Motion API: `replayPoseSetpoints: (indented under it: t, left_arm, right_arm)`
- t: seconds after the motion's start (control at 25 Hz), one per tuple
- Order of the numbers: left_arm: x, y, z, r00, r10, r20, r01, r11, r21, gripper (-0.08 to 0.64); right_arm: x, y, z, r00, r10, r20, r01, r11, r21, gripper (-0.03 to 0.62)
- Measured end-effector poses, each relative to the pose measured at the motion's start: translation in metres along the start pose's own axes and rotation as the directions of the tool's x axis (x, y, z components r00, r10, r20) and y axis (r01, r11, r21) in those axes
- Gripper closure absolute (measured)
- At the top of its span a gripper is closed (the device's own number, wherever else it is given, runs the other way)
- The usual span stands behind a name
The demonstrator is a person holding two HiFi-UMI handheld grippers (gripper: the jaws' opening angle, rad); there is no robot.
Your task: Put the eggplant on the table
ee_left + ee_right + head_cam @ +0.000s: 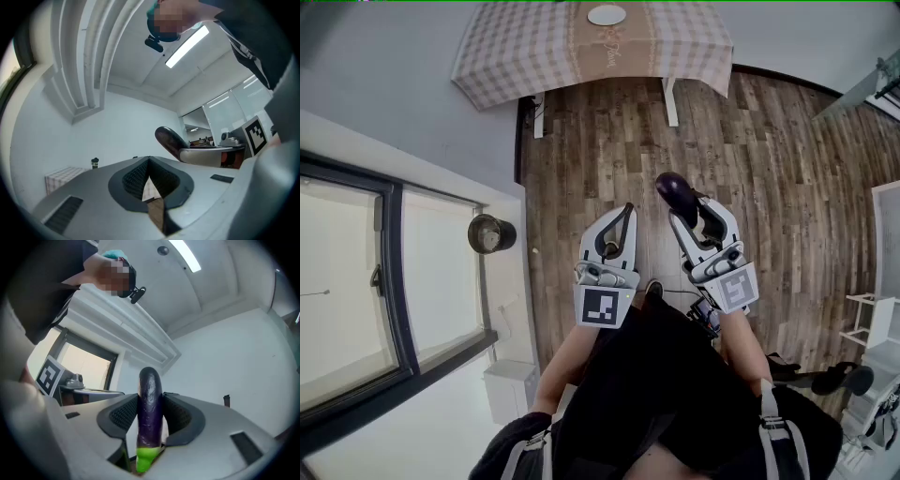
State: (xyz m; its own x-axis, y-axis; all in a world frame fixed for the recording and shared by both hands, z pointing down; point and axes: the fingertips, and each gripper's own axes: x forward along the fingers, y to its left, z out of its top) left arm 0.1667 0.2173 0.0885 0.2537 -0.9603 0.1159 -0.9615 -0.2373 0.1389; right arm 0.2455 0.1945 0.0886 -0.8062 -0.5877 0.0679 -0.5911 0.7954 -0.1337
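carry stage, by my reading. the right gripper (150, 405) pinches the eggplant (150, 397) between its ribbed pads, one jaw on each flank. the green stem end sits back toward the gripper body and the purple body sticks out past the tips. that grip likely keeps the long fruit from swinging and leaves the free end to meet the table first.

the left gripper (149, 163) has its jaws pressed together with nothing between them. it rides just left of the right one, probably kept idle and out of the way.

the eggplant is in the air over the wooden floor (609, 150), near the person. the table (516, 47) stands at the far end, well apart from it, under a checked cloth. a white plate (607, 15) sits at its far middle, so the near part of the cloth looks free for laying down.

writing: a pale script runs along the cloth's centre strip, too small to read, possibly a name. the marker cube (602, 307) carries only a black-and-white square pattern. no brand seen.
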Motion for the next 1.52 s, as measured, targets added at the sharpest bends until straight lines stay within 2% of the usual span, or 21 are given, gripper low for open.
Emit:
replayPoseSetpoints:
  t: [0.2, 0.4, 0.48, 0.64, 0.8, 1.08, 1.2, 1.28, 1.36, 1.44, 1.52]
  left_arm:
    - [0.029, 0.063, -0.004, 1.0, -0.028, 0.013, 0.028, 1.0, 0.001, 0.557]
    - [0.067, 0.111, 0.004, 0.996, -0.073, 0.042, 0.074, 0.997, -0.019, 0.557]
    - [0.083, 0.126, 0.002, 0.994, -0.102, 0.031, 0.102, 0.995, 0.002, 0.557]
    - [0.118, 0.158, -0.009, 0.994, -0.105, 0.033, 0.106, 0.994, -0.024, 0.557]
    - [0.159, 0.18, -0.025, 0.994, -0.109, 0.026, 0.11, 0.994, -0.02, 0.557]
    - [0.256, 0.212, -0.052, 0.997, -0.082, 0.008, 0.082, 0.996, 0.023, 0.557]
    - [0.228, 0.175, -0.087, 0.998, -0.069, 0.01, 0.069, 0.997, 0.038, 0.557]
    - [0.189, 0.153, -0.117, 0.995, -0.05, 0.091, 0.038, 0.991, 0.127, 0.557]
    - [0.146, 0.134, -0.146, 0.986, -0.046, 0.162, 0.01, 0.976, 0.217, 0.557]
    - [0.114, 0.119, -0.173, 0.983, -0.04, 0.177, -0.002, 0.973, 0.229, 0.557]
    - [0.113, 0.127, -0.19, 0.983, -0.025, 0.181, -0.012, 0.98, 0.2, 0.557]
  right_arm:
    - [0.067, 0.004, -0.004, 1.0, 0.007, 0.017, -0.007, 1.0, 0.019, 0.416]
    - [0.123, -0.015, 0.003, 0.998, -0.058, 0.025, 0.058, 0.998, -0.005, 0.416]
    - [0.143, -0.027, 0.002, 0.997, -0.079, 0.026, 0.08, 0.997, -0.013, 0.416]
    - [0.18, -0.05, -0.009, 0.994, -0.104, 0.02, 0.104, 0.994, -0.019, 0.416]
    - [0.214, -0.086, -0.028, 0.993, -0.116, 0.018, 0.116, 0.993, -0.009, 0.416]
    - [0.282, -0.173, -0.059, 0.994, -0.095, 0.047, 0.094, 0.995, 0.017, 0.416]
    - [0.241, -0.166, -0.087, 0.992, -0.088, 0.085, 0.087, 0.996, 0.018, 0.416]
    - [0.204, -0.144, -0.117, 0.981, -0.051, 0.189, 0.055, 0.998, -0.018, 0.416]
    - [0.167, -0.12, -0.146, 0.958, -0.012, 0.288, 0.033, 0.997, -0.07, 0.416]
    - [0.137, -0.104, -0.169, 0.95, -0.01, 0.312, 0.041, 0.995, -0.093, 0.416]
    - [0.141, -0.108, -0.186, 0.951, -0.028, 0.308, 0.057, 0.995, -0.086, 0.416]
